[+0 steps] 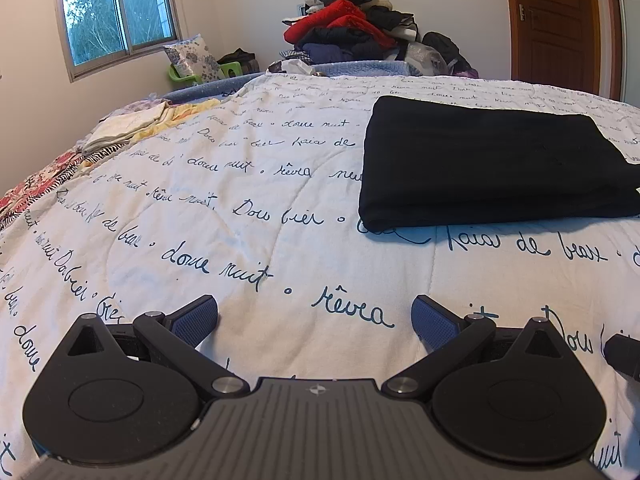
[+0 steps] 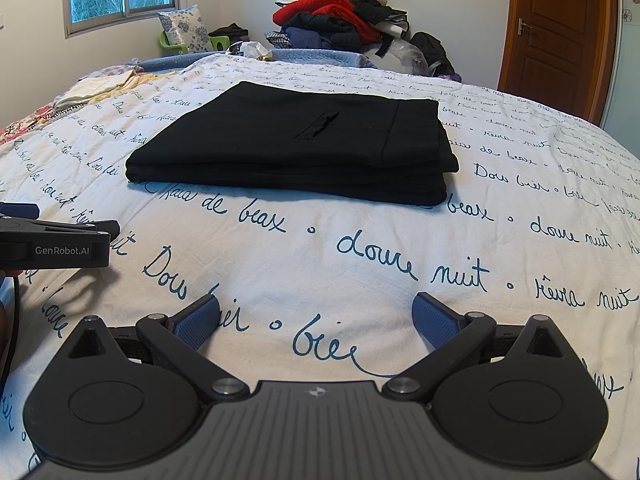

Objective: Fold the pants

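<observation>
Pants [image 2: 292, 144] folded, on bed [image 2: 360, 264] ahead of both jaws. Left gripper [image 1: 316, 316] and right gripper [image 2: 316, 316] wide open, empty. Risk: any stray nudge rumples stack, undoes fold.

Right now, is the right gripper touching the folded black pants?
Apart. In the right wrist view the right gripper is open, and a wide strip of printed quilt lies between its fingertips and the folded black pants.

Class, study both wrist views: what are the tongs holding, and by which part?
Nothing. The left tongs and right tongs are both open over the quilt, apart from the folded black pants.
</observation>
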Tool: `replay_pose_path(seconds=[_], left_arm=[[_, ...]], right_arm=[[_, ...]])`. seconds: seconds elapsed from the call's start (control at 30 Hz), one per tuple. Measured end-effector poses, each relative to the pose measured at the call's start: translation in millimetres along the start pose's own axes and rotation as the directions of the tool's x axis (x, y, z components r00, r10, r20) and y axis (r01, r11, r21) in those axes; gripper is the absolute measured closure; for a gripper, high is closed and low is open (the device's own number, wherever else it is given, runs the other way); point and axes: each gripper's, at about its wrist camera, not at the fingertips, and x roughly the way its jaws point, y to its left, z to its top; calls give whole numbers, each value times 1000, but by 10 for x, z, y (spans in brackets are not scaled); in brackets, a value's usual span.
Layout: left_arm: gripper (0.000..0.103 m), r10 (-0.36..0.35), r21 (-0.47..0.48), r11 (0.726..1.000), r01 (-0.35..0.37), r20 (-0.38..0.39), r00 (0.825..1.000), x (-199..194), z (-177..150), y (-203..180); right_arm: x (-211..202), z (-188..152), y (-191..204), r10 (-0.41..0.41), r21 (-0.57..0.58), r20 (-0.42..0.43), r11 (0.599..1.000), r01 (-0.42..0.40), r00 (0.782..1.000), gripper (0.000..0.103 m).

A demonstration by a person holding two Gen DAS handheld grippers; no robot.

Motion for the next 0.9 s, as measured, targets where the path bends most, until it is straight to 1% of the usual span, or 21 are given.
replay_pose_path(seconds=[0.9], left_arm=[[0,-7,-6,1000,7,-2,1000,21,13,6]], right_arm=[[-1,-2,0,0,0,0,1000,0,1000,0]])
